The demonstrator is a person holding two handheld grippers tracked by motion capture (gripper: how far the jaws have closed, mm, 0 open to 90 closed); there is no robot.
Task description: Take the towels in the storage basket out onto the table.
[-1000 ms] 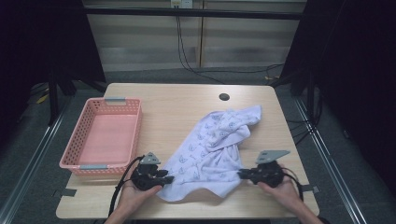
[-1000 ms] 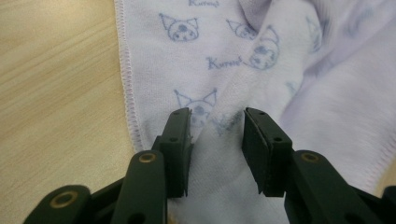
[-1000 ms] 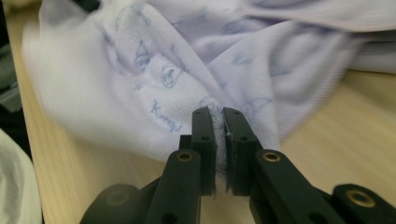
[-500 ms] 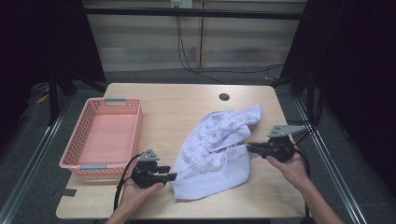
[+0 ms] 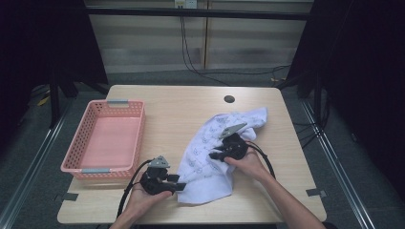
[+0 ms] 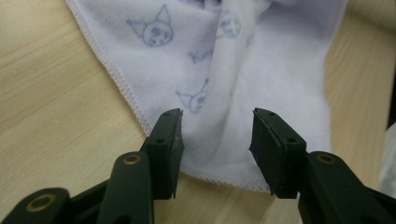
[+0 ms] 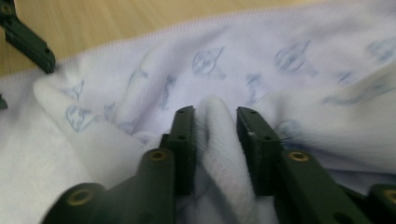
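Observation:
A white towel (image 5: 208, 183) printed with blue cartoon faces lies crumpled on the right half of the wooden table (image 5: 181, 109). My left gripper (image 5: 180, 186) rests at the towel's front left corner. Its jaws have just been opening and now stand apart over the hemmed edge (image 6: 217, 114) without pressing it. My right gripper (image 5: 213, 155) lies on the towel's middle and points left. Its jaws have just been opening too; a raised fold of the towel (image 7: 280, 42) stands loosely between them (image 7: 215, 112).
An empty pink mesh basket (image 5: 138, 133) stands on the table's left side. A dark round hole (image 5: 229, 98) sits near the far edge. Black cables trail from both grippers. The floor around the table is dark.
My right gripper has swept from the table's right edge leftward onto the towel, drawing the towel's right side over its middle. The left gripper has stayed put.

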